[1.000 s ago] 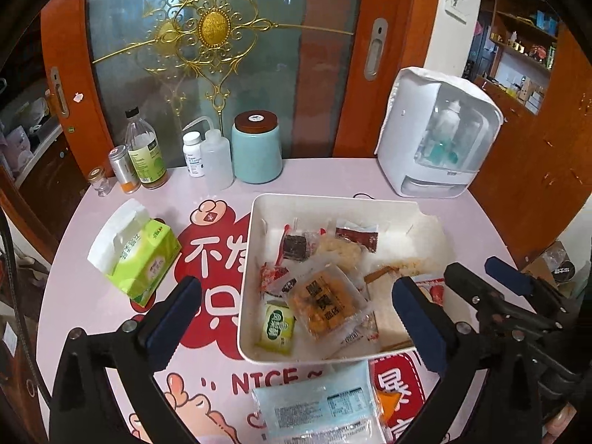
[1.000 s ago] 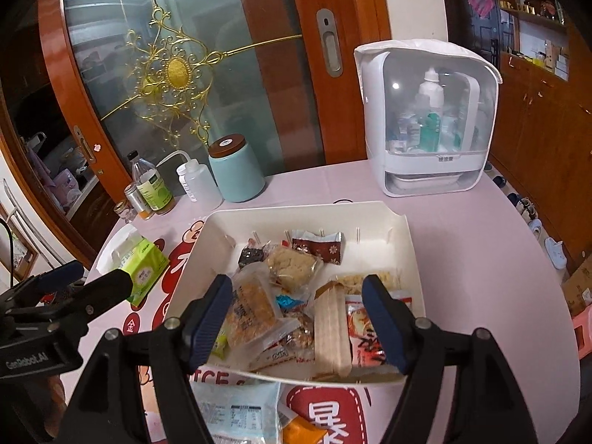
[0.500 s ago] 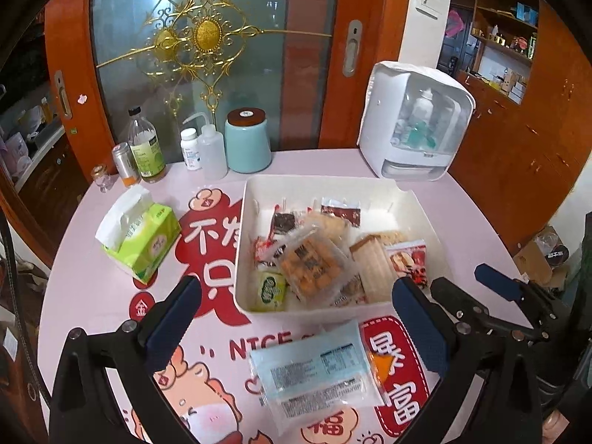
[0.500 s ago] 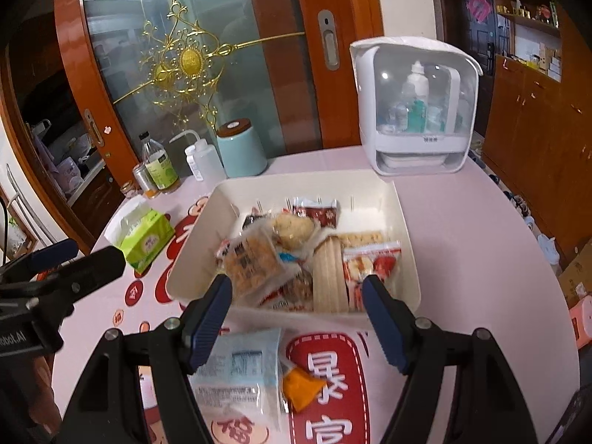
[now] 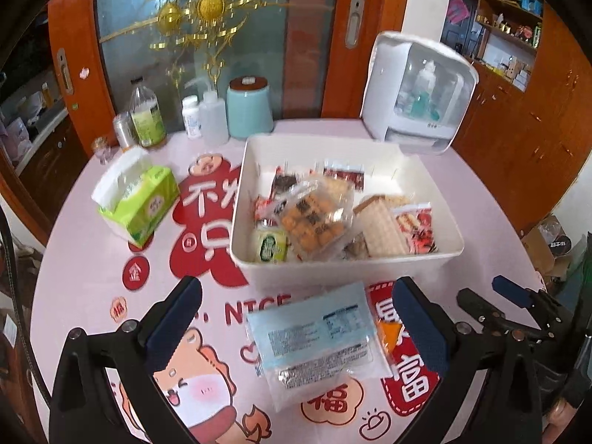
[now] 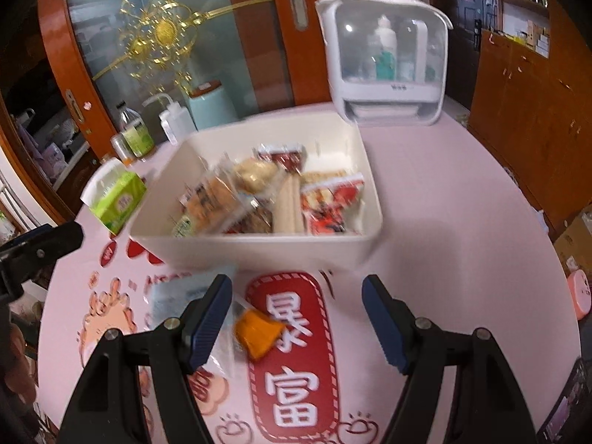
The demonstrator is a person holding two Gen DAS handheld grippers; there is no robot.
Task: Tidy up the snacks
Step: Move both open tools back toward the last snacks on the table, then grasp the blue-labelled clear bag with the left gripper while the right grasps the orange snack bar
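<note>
A green tissue pack (image 5: 138, 203) is seen at the left of the pink round tabletop (image 5: 85, 270). The left tongs (image 5: 296, 318) are held wide open, empty, over a pale-blue flat snack packet (image 5: 314, 340). A small orange wrapped snack (image 6: 257, 333) lies between the open, empty right tongs (image 6: 298, 322). Behind both, a white rectangular plastic bin (image 6: 259, 251) is filled with snacks.

Bright, motion-blurred, fisheye-warped edges
</note>
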